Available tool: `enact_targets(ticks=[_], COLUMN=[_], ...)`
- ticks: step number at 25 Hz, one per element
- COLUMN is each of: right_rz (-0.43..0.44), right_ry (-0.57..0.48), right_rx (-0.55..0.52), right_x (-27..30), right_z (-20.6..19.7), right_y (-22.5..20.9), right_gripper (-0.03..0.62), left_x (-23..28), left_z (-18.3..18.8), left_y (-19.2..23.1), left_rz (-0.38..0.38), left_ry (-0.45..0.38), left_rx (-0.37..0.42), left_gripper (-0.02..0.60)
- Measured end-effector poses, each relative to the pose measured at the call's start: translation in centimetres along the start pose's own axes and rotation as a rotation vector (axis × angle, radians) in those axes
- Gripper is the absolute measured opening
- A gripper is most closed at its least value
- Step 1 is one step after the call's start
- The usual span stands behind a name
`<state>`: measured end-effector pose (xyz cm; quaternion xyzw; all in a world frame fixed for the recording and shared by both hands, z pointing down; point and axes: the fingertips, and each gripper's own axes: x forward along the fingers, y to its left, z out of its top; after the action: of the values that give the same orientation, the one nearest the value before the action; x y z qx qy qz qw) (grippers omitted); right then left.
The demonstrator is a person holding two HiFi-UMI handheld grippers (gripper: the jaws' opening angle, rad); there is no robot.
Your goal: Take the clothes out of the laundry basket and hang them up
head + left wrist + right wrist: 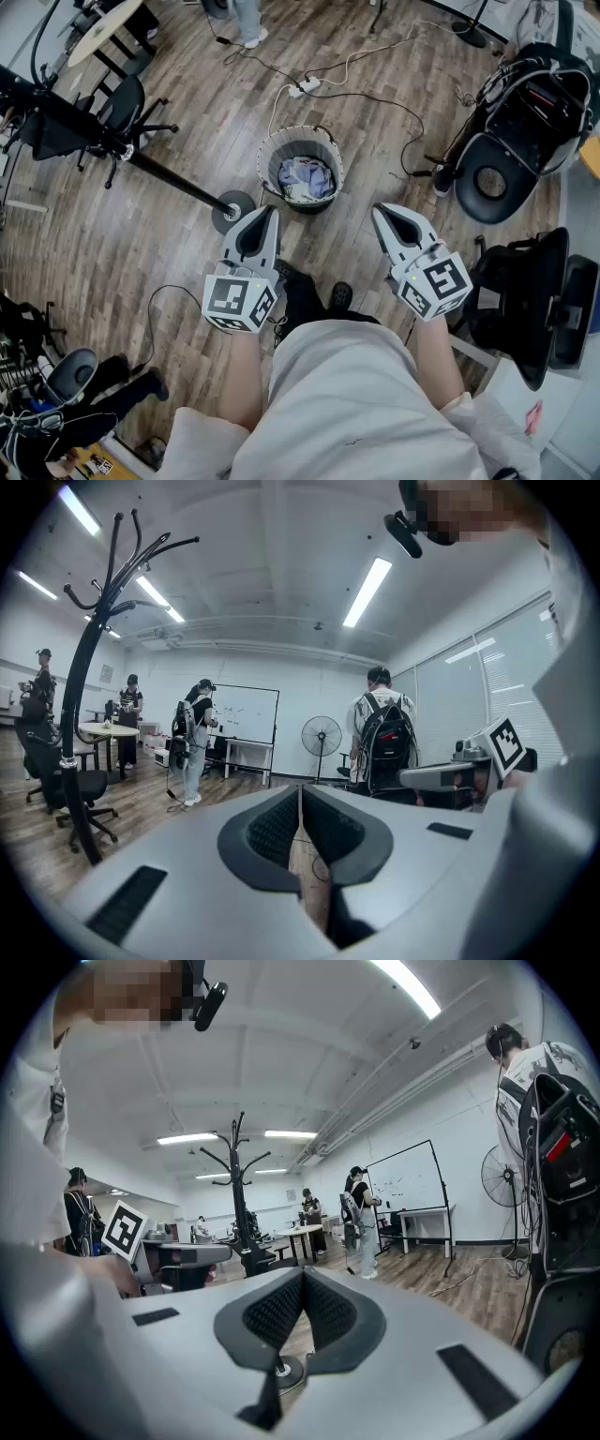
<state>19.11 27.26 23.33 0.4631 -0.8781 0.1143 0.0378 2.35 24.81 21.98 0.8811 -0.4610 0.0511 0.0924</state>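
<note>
Clothes (306, 178), a crumpled bundle of pale blue and white fabric, lie inside the round laundry basket with a light ribbed rim and dark wall (263, 167). The basket stands on the brown wood-plank floor (187, 262), toward the middle of it and well away from its edges. In the head view it is just beyond the two gripper tips and between them.

The left gripper (265, 217), grey with a marker cube at its back, is held nearly level. Its own view shows its ribbed black pads (281, 822) drawn together to a thin slit with nothing in them. The right gripper (382, 216) is level too, with its jaws pressed fully together and empty (302, 1279). Neither touches the basket or the clothes.

Just beside the basket, on its left in the head view, is the round dark base of a black metal coat stand (234, 208), whose pole runs off toward the floor's upper left corner. In the left gripper view its curved hooks rise at the left (103, 592).

Beyond the basket, a white power strip (305, 86) lies on the floor among loose cables. Black office chairs stand near the right edge (492, 178) and the left edge (122, 103).
</note>
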Motion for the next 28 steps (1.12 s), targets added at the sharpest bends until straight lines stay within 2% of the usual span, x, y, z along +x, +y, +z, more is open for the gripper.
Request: enact_targets(ticks=[13,19,28], right_rz=[-0.007,0.004,-0.039], right_ry=[-0.003,-0.006,0.005], right_rx=[-0.023,0.009,0.029], right_x=[-2.3,-2.8,-1.8], right_z=[-0.8,-1.3,-1.8], right_y=[-1.1,-1.2,-1.8], right_gripper=[0.003,0.005,0.006], left_x=[0.6,0.2,0.0], left_z=[-0.7,-1.0,-1.6], left_y=[-2.2,-2.6,-1.4], left_rz=[-0.001,0.012,0.029], left_ry=[0.004,0.016,0.037], left_rx=[0.016,0.015,0.025], left_gripper=[0.029,0.029,0.029])
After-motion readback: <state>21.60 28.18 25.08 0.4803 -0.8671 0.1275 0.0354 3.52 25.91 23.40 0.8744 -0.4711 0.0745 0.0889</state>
